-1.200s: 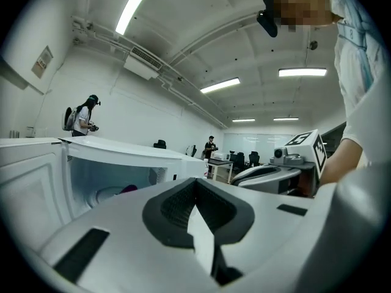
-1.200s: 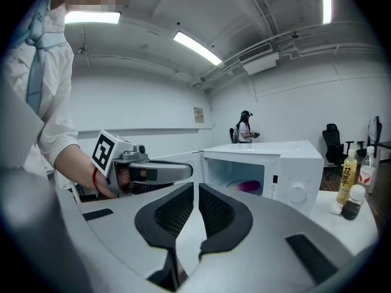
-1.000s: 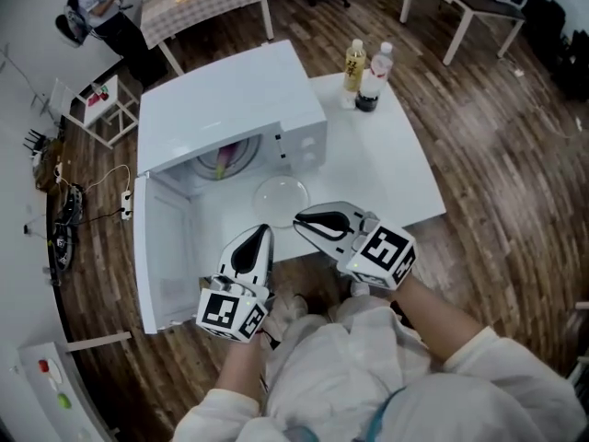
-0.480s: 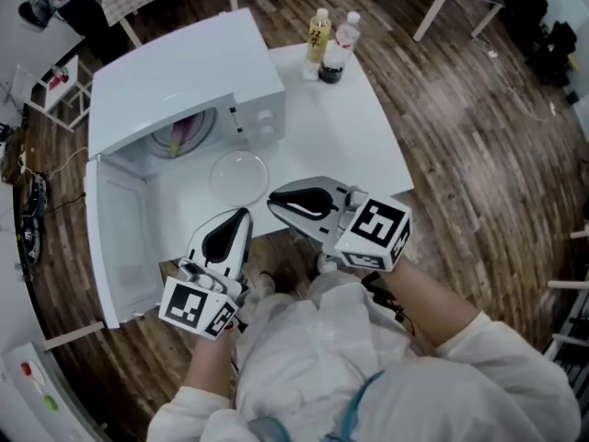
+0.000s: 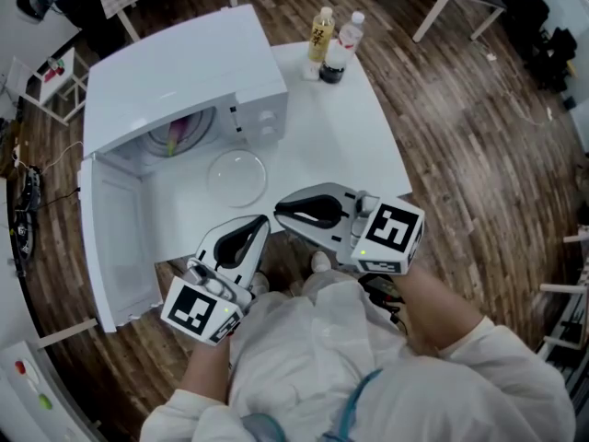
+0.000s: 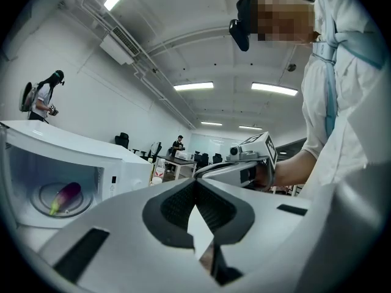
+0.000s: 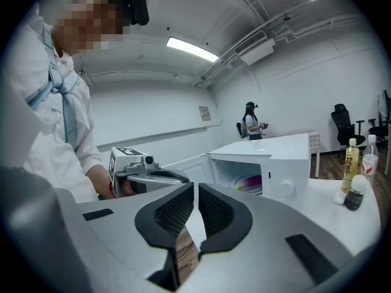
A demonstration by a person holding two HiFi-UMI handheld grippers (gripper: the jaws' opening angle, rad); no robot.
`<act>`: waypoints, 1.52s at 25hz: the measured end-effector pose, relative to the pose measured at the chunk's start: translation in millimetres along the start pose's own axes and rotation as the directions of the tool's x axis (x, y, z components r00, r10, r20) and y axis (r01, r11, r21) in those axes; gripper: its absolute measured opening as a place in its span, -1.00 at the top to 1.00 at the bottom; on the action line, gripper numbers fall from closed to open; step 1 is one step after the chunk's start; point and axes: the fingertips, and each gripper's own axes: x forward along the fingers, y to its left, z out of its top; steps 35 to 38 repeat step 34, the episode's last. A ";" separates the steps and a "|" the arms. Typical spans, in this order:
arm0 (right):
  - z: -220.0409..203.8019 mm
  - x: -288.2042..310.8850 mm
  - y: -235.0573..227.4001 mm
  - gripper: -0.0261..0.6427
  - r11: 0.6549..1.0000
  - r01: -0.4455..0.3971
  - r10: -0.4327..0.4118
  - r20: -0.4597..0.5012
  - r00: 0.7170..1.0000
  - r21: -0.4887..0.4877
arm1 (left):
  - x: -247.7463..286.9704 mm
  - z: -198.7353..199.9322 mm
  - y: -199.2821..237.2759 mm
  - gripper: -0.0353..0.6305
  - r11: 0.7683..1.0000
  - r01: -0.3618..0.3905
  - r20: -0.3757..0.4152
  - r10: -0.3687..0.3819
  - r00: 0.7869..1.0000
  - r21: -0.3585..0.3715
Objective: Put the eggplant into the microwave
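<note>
Eggplant [image 5: 175, 135] inside open microwave [image 5: 184, 72]

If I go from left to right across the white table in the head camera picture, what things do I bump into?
microwave door (open) → eggplant, inside the microwave → clear round dish → yellow bottle → water bottle
</note>
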 end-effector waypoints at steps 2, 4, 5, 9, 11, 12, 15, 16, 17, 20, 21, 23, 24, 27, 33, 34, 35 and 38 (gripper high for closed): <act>-0.1 0.8 0.6 0.79 1.000 -0.005 0.005 -0.002 1.000 0.004 | 1.1 0.1 -1.1 0.89 1.000 0.014 -0.003 -0.014 1.000 -0.006; -0.9 1.5 0.6 0.79 1.000 -0.010 0.010 -0.006 1.000 0.011 | 1.5 0.1 -0.2 0.89 1.000 0.019 -0.003 -0.019 1.000 -0.016; -1.5 1.5 0.6 0.79 1.000 -0.014 0.014 -0.008 1.000 0.014 | 1.7 -0.1 0.4 0.89 1.000 0.019 -0.004 -0.019 1.000 -0.020; -4.4 0.7 1.0 0.80 1.000 -0.018 0.019 -0.023 1.000 0.017 | 3.0 -2.3 -0.6 0.89 0.999 0.024 -0.004 -0.025 1.000 -0.034; -5.5 0.8 0.1 0.81 1.000 -0.013 0.014 -0.027 1.000 0.013 | 4.5 -3.8 -0.5 0.89 0.999 0.026 -0.003 -0.026 1.000 -0.039; -5.5 0.9 -0.3 0.81 1.000 -0.012 0.013 -0.026 1.000 0.013 | 5.3 -4.3 -0.1 0.89 0.999 0.026 -0.003 -0.026 1.000 -0.040; -4.9 1.8 -0.9 0.81 1.000 -0.016 0.016 -0.024 1.000 0.014 | 7.5 -4.0 0.6 0.89 0.999 0.029 -0.004 -0.029 1.000 -0.039; -4.5 1.7 -1.1 0.81 1.000 -0.017 0.017 -0.024 1.000 0.013 | 8.1 -3.5 0.9 0.89 0.999 0.029 -0.005 -0.029 1.000 -0.037; -4.0 1.5 -1.4 0.81 1.000 -0.018 0.018 -0.023 1.000 0.013 | 8.5 -3.0 1.4 0.89 0.999 0.029 -0.005 -0.029 1.000 -0.036; -2.5 0.6 -2.0 0.81 1.000 -0.016 0.016 -0.017 1.000 0.013 | 8.4 -1.5 2.8 0.89 0.999 0.025 -0.004 -0.026 1.000 -0.035; -2.0 0.3 -2.1 0.81 1.000 -0.015 0.015 -0.015 1.000 0.013 | 8.2 -1.0 3.0 0.89 0.999 0.025 -0.003 -0.025 1.000 -0.035; -1.3 -0.2 -2.4 0.81 1.000 -0.012 0.012 -0.012 1.000 0.012 | 8.0 -0.4 3.1 0.89 0.999 0.026 -0.002 -0.026 1.000 -0.037; -1.3 -0.4 -2.6 0.81 1.000 -0.010 0.011 -0.012 1.000 0.012 | 8.0 -0.4 3.2 0.89 0.999 0.026 -0.001 -0.026 1.000 -0.039; -3.3 -0.6 -3.5 0.81 1.000 -0.006 0.006 -0.011 1.000 0.015 | 7.7 -2.0 4.1 0.89 0.999 0.026 0.001 -0.026 1.000 -0.047; -6.3 0.5 -4.4 0.81 1.000 0.004 -0.003 -0.010 1.000 0.024 | 5.5 -4.5 6.1 0.89 0.998 0.026 -0.002 -0.026 1.000 -0.051; -6.1 1.0 -4.6 0.81 1.000 0.004 -0.004 -0.010 1.000 0.025 | 5.1 -4.3 6.8 0.89 0.998 0.025 -0.003 -0.026 1.000 -0.051; -6.1 1.0 -4.6 0.81 1.000 0.004 -0.004 -0.010 1.000 0.025 | 5.1 -4.3 6.8 0.89 0.998 0.025 -0.003 -0.026 1.000 -0.051; -6.1 1.0 -4.6 0.81 1.000 0.004 -0.004 -0.010 1.000 0.025 | 5.1 -4.3 6.8 0.89 0.998 0.025 -0.003 -0.026 1.000 -0.051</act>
